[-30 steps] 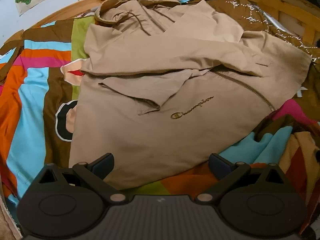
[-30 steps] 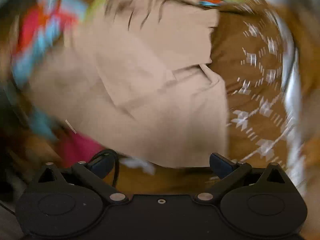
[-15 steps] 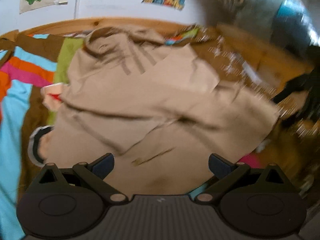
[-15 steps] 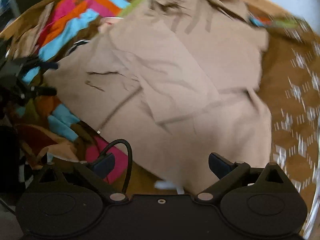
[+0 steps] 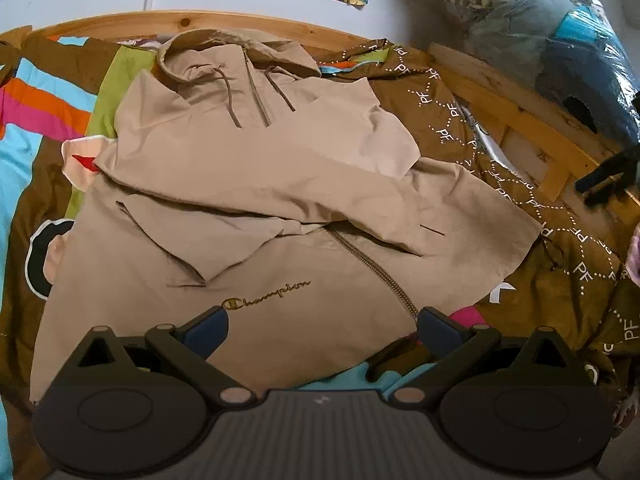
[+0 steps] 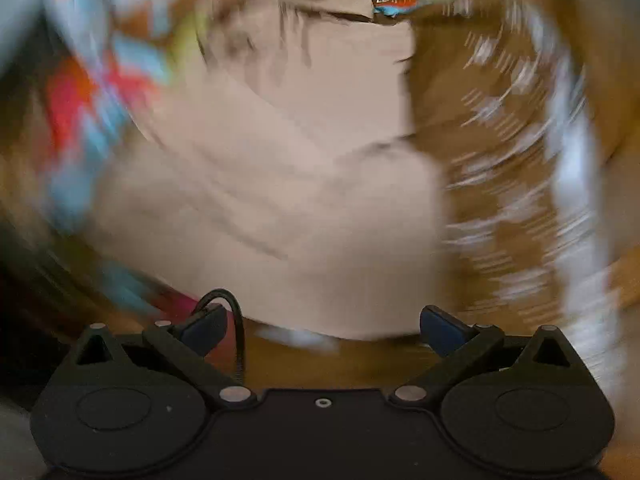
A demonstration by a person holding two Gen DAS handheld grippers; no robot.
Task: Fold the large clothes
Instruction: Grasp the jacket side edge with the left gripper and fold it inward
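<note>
A beige Champion hooded jacket (image 5: pixel 256 208) lies spread on the bed, hood at the far end, both sleeves folded across its chest, a zip running diagonally. My left gripper (image 5: pixel 322 326) hovers open over the jacket's near hem, nothing between its blue-tipped fingers. The right wrist view is heavily blurred by motion; the same beige jacket (image 6: pixel 288 184) fills its middle. My right gripper (image 6: pixel 324 326) stands open just short of the jacket's near edge, holding nothing.
The jacket rests on a colourful striped bedspread (image 5: pixel 28 152) and a brown patterned cloth (image 5: pixel 560 264). A wooden bed frame (image 5: pixel 516 116) runs along the far side and right. Plastic-wrapped bundles (image 5: pixel 552 24) stand at the upper right, posters on the white wall behind.
The left gripper swung right then settled closer over the jacket's hem. The right gripper keeps swinging fast across the jacket. Both stayed open; the jacket has not moved.
</note>
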